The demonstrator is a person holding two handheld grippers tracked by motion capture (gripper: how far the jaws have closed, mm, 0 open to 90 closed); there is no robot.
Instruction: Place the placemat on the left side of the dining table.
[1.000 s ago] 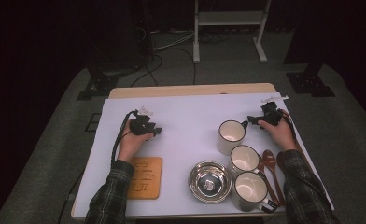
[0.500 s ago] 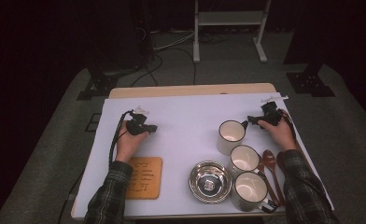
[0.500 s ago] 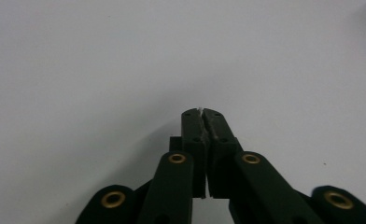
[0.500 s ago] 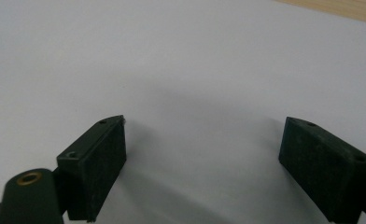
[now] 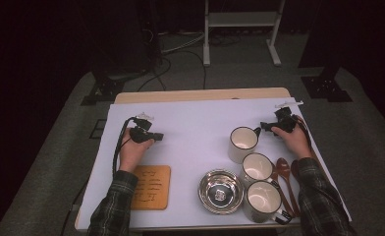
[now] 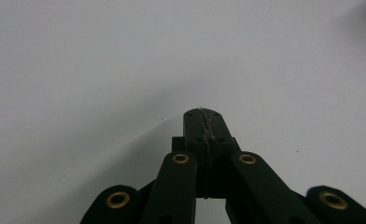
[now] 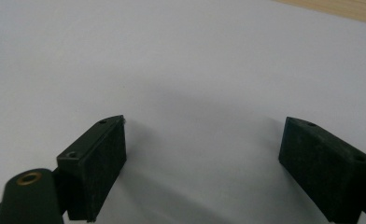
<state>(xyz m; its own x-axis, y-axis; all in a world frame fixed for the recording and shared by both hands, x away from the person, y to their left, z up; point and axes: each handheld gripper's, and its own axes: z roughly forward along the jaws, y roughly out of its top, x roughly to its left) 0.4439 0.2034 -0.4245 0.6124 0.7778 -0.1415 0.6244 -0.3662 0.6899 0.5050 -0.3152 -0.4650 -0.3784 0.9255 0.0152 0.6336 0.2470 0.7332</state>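
The left gripper [image 6: 204, 122] has just been closing, and now its jaws meet flat together with nothing between them; in the earlier high view they stand a little apart. It rests on the white sheet [image 5: 195, 123] near the left edge of the table, well apart from all the dishes. The right gripper [image 7: 202, 158] has its jaws wide, empty, above bare sheet. In the high view it is just beside the handle of the far mug [image 5: 242, 143], which stands near the right edge; I judge this mug is the first thing to be taken.

Two more mugs [image 5: 257, 167], a steel bowl [image 5: 221, 191] and wooden spoons [image 5: 285, 177] lie at the front right. The wooden board [image 5: 150, 187] carries some engraved writing, probably, but it is too small to read.
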